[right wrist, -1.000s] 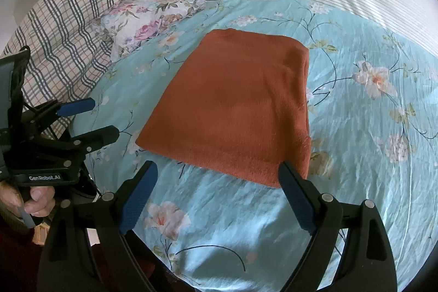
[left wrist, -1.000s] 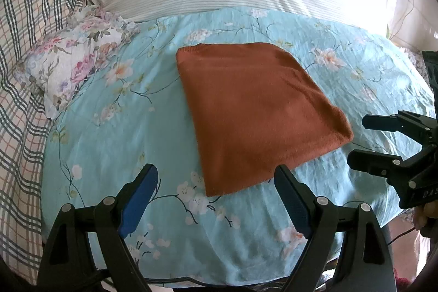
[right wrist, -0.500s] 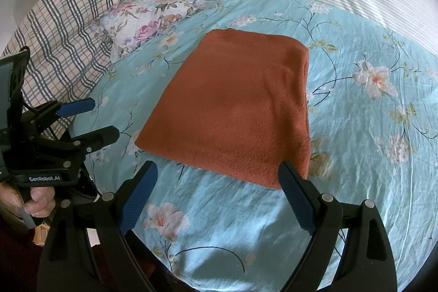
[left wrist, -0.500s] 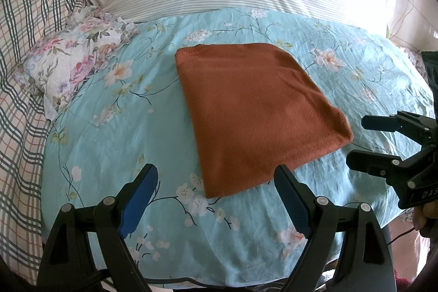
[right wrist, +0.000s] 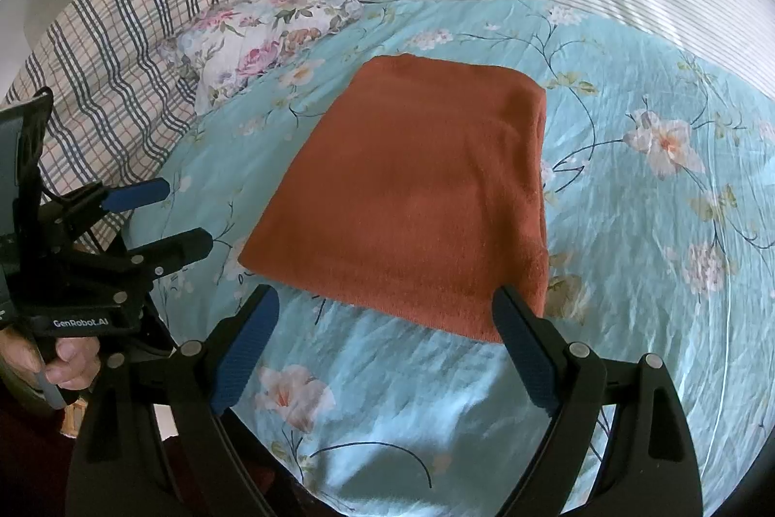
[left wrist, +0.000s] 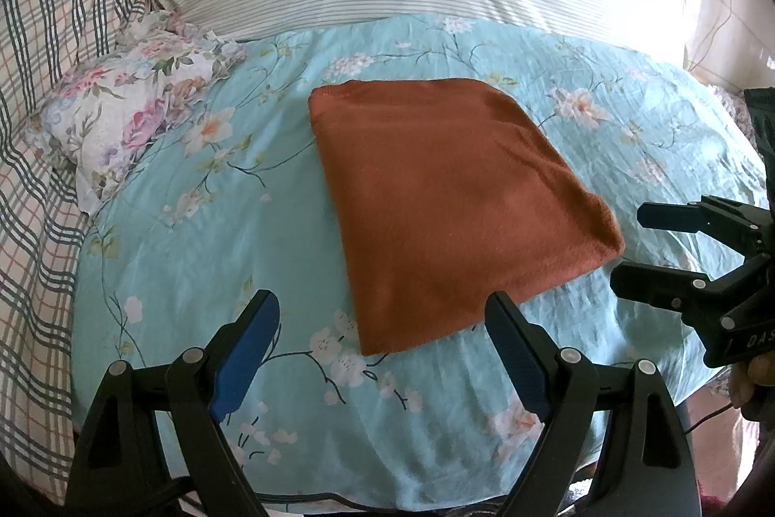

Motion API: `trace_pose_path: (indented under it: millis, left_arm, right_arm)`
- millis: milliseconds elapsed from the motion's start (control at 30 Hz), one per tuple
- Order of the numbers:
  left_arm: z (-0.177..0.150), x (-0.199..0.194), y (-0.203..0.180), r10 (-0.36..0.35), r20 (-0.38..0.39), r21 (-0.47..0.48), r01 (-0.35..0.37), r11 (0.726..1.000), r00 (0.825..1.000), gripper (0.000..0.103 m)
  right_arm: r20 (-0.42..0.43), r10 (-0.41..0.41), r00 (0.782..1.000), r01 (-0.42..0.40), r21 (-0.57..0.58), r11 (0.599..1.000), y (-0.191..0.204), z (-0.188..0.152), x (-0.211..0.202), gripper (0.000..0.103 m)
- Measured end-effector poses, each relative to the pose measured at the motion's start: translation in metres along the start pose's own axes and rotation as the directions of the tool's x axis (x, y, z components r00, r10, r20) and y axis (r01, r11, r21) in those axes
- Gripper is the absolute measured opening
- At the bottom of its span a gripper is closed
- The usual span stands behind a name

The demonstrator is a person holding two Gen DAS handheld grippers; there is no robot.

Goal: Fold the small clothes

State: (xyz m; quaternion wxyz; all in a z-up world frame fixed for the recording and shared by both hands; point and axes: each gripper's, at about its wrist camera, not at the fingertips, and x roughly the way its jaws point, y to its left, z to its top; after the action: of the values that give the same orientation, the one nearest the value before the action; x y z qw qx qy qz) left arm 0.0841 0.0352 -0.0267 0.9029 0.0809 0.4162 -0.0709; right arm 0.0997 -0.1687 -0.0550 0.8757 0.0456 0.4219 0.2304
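Rust-orange cloth (left wrist: 450, 197) lies flat, already folded, mid blue floral sheet (left wrist: 193, 255) on bed. Left claw (left wrist: 382, 352) and right claw (right wrist: 387, 347) gape empty above near edge. Next fold: pinch both near corners together, lift evenly, align edges before release.

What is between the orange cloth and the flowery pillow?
Only bare blue flowered sheet lies between the orange cloth and the flowery pillow; nothing sits on that stretch. The left wrist view shows it best.
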Motion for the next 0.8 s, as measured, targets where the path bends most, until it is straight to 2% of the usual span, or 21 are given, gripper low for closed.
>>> trace_pose_path:
  millis: [500,800]
  left_arm:
    - [0.006,0.005,-0.003,0.002,0.009,-0.003,-0.002,1.000,1.000,0.087]
    - [0.016,0.021,0.006,0.021,0.019,-0.041,-0.020,0.999,1.000,0.087]
  right_arm:
    - [0.009,-0.007,1.000,0.007,0.006,1.000,-0.002,0.009,0.005,0.090]
    - [0.018,-0.011,1.000,0.010,0.038,0.999,-0.014,0.016,0.018,0.090]
